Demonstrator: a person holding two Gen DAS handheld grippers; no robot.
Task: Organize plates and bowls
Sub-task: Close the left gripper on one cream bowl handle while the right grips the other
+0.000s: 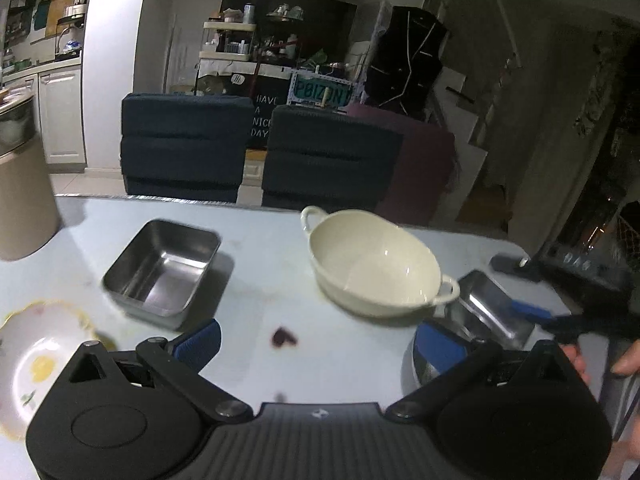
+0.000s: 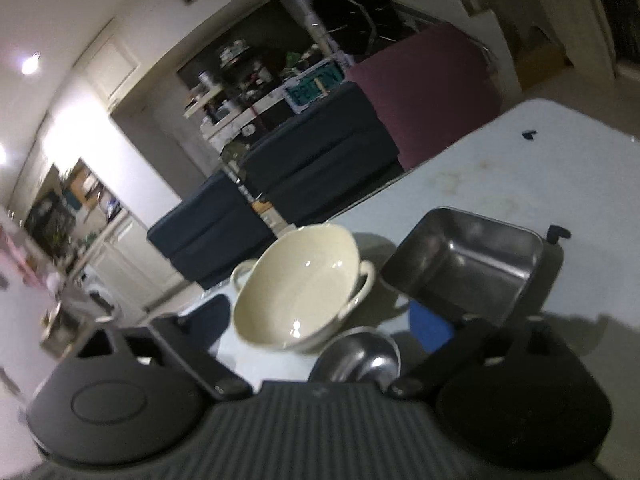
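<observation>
Two grippers | your left gripper (image 1: 316, 344) spread, free | your right gripper (image 2: 320, 320) spread by steel tray (image 2: 476, 264), bowl (image 2: 300, 284) beside for stacking

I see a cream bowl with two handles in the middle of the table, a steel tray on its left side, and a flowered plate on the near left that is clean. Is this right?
Not fully. The flowered plate is not clean: the left wrist view shows a yellow smear of food on it. The rest stands: the cream two-handled bowl sits mid-table, with the rectangular steel tray to its left.
</observation>
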